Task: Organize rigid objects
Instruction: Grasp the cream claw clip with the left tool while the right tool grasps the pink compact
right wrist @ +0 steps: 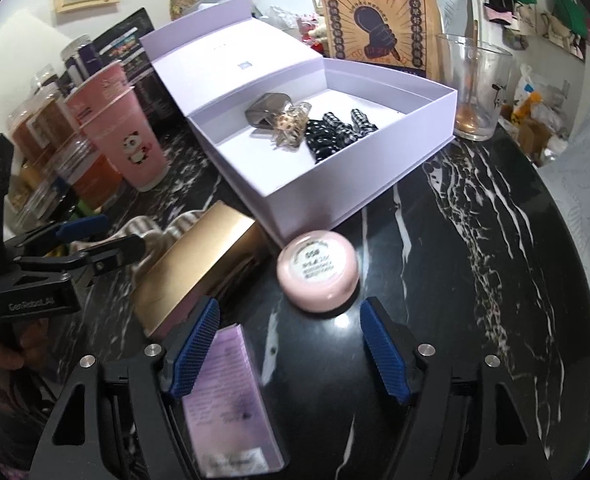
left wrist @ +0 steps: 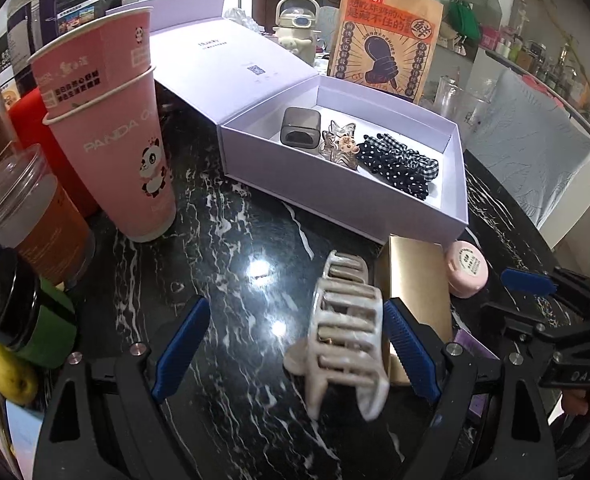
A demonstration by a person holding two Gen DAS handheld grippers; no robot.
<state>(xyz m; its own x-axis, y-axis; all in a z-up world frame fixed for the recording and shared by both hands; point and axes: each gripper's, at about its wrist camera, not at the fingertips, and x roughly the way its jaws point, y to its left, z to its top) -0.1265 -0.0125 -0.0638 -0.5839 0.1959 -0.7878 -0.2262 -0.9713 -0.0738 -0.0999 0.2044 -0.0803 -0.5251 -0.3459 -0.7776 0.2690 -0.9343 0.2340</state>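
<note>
- My left gripper (left wrist: 295,344) is standing with fingers spread wide; the cream hair claw (left wrist: 345,336) is lying between them, close against the right finger, not pinched.
- My right gripper (right wrist: 291,348) is also hanging spread, holding nothing, with the pink jar (right wrist: 317,270) sitting just ahead of its tips.
- The gold box (right wrist: 197,270) is lying between claw and jar; a lilac carton (right wrist: 231,396) is lying beside my right gripper's left finger.
- The open box (left wrist: 335,192) is holding a grey case (left wrist: 301,127), a clear clip (left wrist: 341,144) and a dotted scrunchie (left wrist: 399,166), all touching in a row.
- Pink cups (left wrist: 115,128) are standing left of the box on the marble table (left wrist: 235,248).
</note>
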